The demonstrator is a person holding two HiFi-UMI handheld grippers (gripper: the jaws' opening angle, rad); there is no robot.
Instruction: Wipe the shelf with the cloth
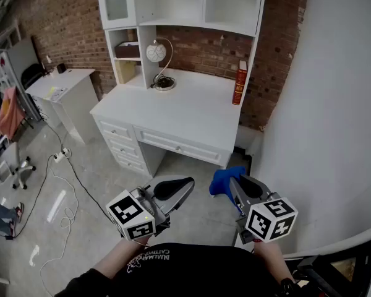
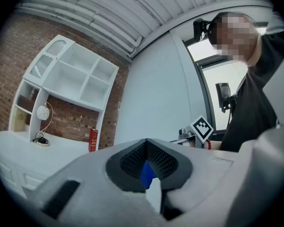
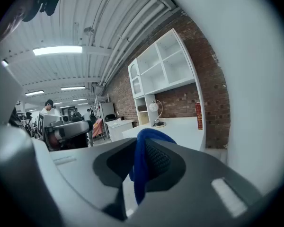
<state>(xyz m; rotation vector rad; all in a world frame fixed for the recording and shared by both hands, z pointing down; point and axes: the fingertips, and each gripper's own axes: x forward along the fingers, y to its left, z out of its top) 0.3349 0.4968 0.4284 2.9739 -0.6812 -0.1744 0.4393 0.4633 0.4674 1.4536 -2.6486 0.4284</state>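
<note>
The white shelf unit stands on a white desk against the brick wall, well ahead of both grippers. A blue cloth hangs from my right gripper, whose jaws are shut on it; in the right gripper view the cloth runs up between the pads of the right gripper. My left gripper is held beside it at the left, jaws together with nothing in them. Through the left gripper a sliver of the blue cloth shows beyond.
A round lamp and a red book stand on the desk. A white wall rises close on the right. Left of the desk are a second white table, floor cables and a chair.
</note>
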